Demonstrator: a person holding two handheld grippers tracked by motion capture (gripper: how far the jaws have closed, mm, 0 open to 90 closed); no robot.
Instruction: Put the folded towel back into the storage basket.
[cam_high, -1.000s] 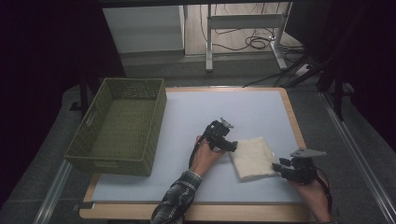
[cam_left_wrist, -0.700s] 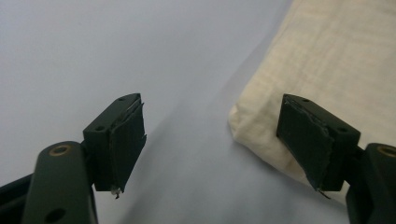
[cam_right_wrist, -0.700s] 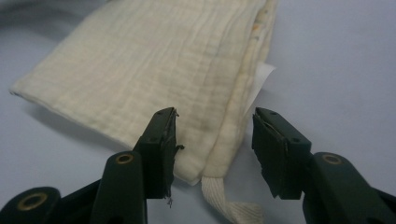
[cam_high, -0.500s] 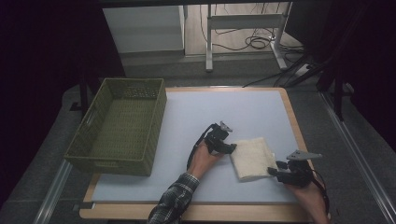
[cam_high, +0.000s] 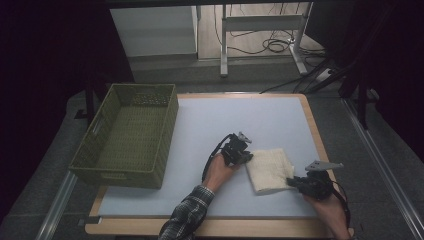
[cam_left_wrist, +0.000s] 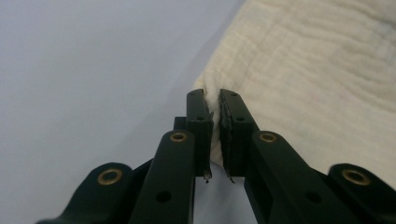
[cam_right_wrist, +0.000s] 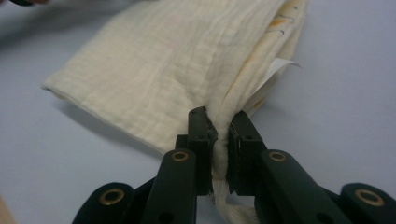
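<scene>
1. Two grippers now pinch the folded cream cloth (cam_high: 269, 170), which lies right of centre on the table (cam_high: 200, 125), near side.
2. Left gripper (cam_high: 243, 156): jaws have just closed from wide onto the cloth's left corner (cam_left_wrist: 211, 100).
3. Right gripper (cam_high: 292, 181): jaws have just narrowed, clamping the cloth's near right edge (cam_right_wrist: 223, 140); it sits slightly further left than before.
4. Green woven basket (cam_high: 129, 135) at left, unchanged.

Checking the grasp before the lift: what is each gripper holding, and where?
Both hold the folded cream cloth: the left gripper pinches a corner at its left edge, the right gripper its layered edge on the opposite side.
</scene>
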